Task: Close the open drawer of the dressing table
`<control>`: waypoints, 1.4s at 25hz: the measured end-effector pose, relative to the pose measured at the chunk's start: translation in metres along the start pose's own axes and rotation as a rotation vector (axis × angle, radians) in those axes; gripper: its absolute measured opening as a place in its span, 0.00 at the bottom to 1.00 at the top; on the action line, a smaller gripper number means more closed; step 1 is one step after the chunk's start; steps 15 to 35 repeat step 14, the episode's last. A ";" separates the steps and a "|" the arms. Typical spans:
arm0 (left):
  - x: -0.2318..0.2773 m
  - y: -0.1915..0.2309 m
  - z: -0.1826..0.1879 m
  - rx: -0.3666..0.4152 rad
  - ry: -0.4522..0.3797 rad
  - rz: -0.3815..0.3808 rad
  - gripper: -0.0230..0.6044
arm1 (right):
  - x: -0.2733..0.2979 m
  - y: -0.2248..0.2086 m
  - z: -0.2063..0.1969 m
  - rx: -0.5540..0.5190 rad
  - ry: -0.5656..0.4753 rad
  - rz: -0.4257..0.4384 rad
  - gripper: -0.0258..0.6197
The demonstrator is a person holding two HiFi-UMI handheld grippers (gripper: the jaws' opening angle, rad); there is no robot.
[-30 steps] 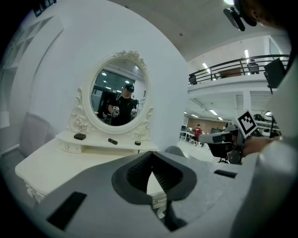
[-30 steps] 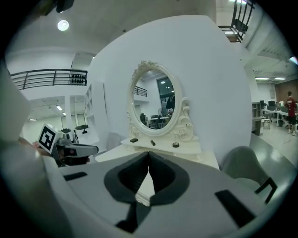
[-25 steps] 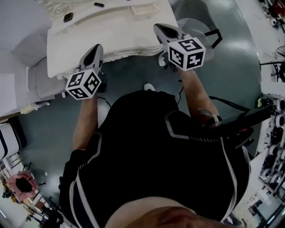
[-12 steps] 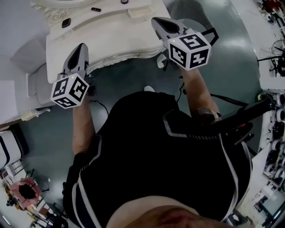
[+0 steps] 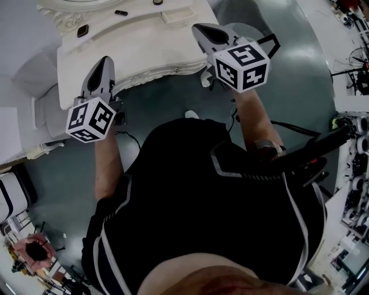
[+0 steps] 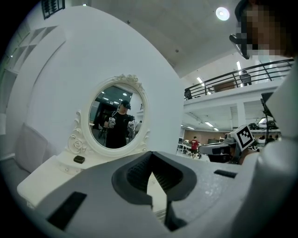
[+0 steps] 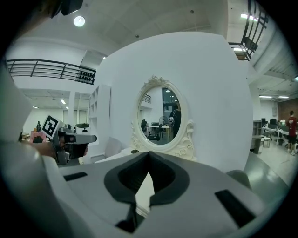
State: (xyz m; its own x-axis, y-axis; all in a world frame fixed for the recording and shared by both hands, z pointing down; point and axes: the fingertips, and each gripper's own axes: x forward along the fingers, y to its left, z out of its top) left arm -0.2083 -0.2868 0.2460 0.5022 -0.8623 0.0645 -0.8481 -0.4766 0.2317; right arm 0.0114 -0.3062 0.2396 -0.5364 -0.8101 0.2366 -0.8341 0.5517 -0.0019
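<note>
The white dressing table (image 5: 144, 43) stands ahead of me, with an ornate front edge (image 5: 155, 72) and a small knob on it. From above the drawer front is hidden under the top, so I cannot tell whether it stands open. My left gripper (image 5: 105, 60) hovers over the table's left front edge, jaws shut and empty. My right gripper (image 5: 199, 29) hangs over the right front corner, also shut on nothing. In the left gripper view the left gripper (image 6: 151, 155) points at the oval mirror (image 6: 116, 118). In the right gripper view the right gripper (image 7: 148, 154) faces that mirror (image 7: 163, 116) too.
A small dark item (image 5: 82, 30), a black bar (image 5: 121, 12) and a flat white box (image 5: 173, 15) lie on the tabletop. A grey padded seat (image 5: 34, 78) stands left of the table, another grey seat (image 5: 248, 20) at the right. Cables trail on the floor (image 5: 130, 135).
The left gripper has swung left and a little back along the table's front edge. The right gripper has edged slightly further over the right corner. Both stay shut.
</note>
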 end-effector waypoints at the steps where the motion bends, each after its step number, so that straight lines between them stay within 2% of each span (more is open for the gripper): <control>1: 0.000 0.000 -0.001 0.005 0.003 0.000 0.04 | -0.001 0.001 0.000 -0.002 -0.002 0.001 0.05; 8: -0.001 0.007 -0.006 0.037 0.035 0.059 0.04 | -0.003 0.006 0.004 -0.010 -0.019 0.022 0.05; 14: 0.000 0.001 0.006 0.058 0.006 0.066 0.04 | -0.005 0.002 0.008 -0.007 -0.031 0.011 0.05; 35: 0.000 0.001 0.006 0.058 0.006 0.066 0.04 | -0.005 0.002 0.008 -0.007 -0.031 0.011 0.05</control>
